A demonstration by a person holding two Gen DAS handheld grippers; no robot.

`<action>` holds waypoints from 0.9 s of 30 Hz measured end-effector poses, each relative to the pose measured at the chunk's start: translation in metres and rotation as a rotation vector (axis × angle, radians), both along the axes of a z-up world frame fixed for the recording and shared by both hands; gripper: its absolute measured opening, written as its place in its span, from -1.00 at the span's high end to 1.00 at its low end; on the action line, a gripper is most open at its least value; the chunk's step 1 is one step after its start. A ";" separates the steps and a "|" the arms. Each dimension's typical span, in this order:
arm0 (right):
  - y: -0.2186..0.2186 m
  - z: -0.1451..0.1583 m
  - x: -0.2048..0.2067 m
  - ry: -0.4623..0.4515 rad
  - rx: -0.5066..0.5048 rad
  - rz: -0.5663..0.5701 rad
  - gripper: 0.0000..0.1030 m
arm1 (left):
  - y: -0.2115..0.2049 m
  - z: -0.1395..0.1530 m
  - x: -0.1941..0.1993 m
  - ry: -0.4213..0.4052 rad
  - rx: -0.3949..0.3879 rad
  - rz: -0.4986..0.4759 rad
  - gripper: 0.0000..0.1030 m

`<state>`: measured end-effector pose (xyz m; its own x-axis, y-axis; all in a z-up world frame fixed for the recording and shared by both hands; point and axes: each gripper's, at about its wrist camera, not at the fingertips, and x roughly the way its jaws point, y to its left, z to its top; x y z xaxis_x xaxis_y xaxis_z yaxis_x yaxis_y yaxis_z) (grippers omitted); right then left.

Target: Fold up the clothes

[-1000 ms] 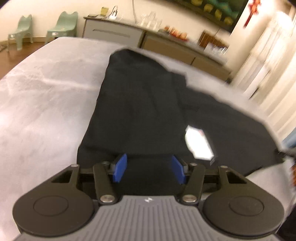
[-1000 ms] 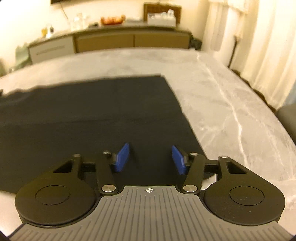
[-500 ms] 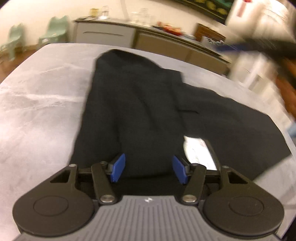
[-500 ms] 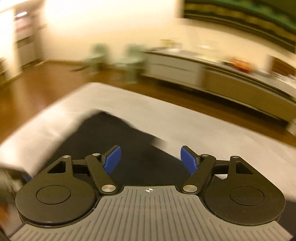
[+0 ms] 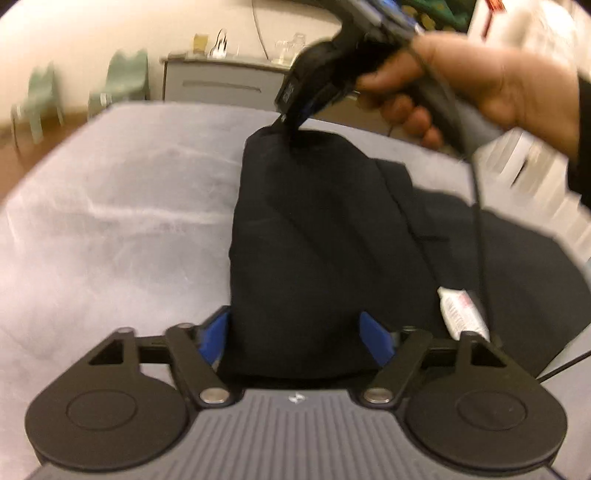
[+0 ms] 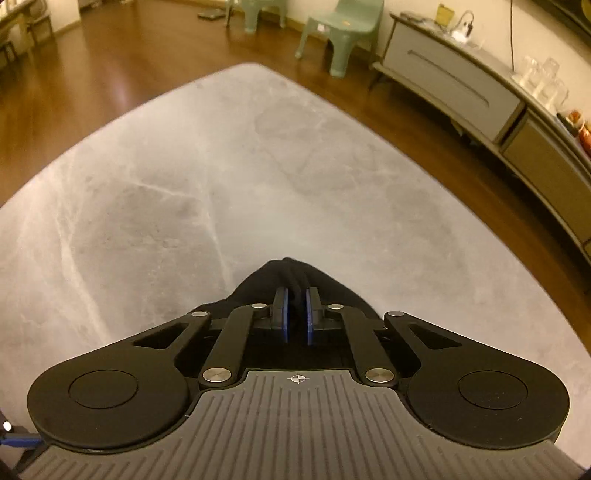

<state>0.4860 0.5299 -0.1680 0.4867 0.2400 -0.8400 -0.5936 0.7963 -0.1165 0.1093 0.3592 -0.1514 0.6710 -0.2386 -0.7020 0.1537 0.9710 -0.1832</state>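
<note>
A black garment [image 5: 317,236] lies partly folded on the grey marble table [image 5: 122,221], with a white label [image 5: 461,310] showing at its near right. My left gripper [image 5: 295,332] is open, its blue pads on either side of the garment's near edge. My right gripper [image 6: 295,314] is shut on a pinched fold of the black garment [image 6: 295,273]. In the left wrist view the right gripper [image 5: 291,118] grips the garment's far end, held by a hand [image 5: 480,81].
A long sideboard [image 6: 480,96] with glassware stands beyond the table. Mint-green chairs [image 6: 347,33] stand on the wooden floor [image 6: 92,74]. The table's far corner [image 6: 251,70] is rounded. A thin cable [image 5: 480,236] hangs from the right gripper across the garment.
My right gripper swung from the garment's right side to its far end and shut on the cloth there. My left gripper stayed open and closed in on the near edge.
</note>
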 end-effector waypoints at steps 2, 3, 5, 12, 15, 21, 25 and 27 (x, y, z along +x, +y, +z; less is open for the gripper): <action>-0.015 0.010 -0.008 -0.022 0.038 -0.012 0.92 | -0.005 -0.001 -0.003 -0.018 0.036 0.011 -0.21; -0.020 0.012 -0.010 -0.026 0.045 -0.018 0.93 | -0.007 -0.002 -0.005 -0.027 0.053 0.017 -0.10; -0.028 0.013 -0.016 -0.033 0.039 -0.025 0.94 | -0.008 0.001 -0.006 -0.041 0.051 0.025 0.04; -0.019 0.037 -0.017 -0.110 0.007 -0.049 0.97 | -0.020 0.006 -0.011 -0.092 0.090 -0.032 0.25; -0.001 0.023 -0.010 -0.047 -0.163 0.006 0.86 | -0.029 0.003 -0.012 -0.104 0.111 -0.054 0.25; 0.031 0.023 -0.007 -0.082 -0.257 0.050 -0.15 | -0.028 0.003 -0.010 -0.112 0.096 -0.066 0.27; 0.062 0.009 0.004 -0.030 -0.245 0.070 -0.38 | -0.029 0.002 -0.010 -0.116 0.100 -0.069 0.28; 0.069 -0.011 0.010 0.004 -0.366 0.087 0.27 | -0.027 0.001 -0.010 -0.111 0.097 -0.072 0.27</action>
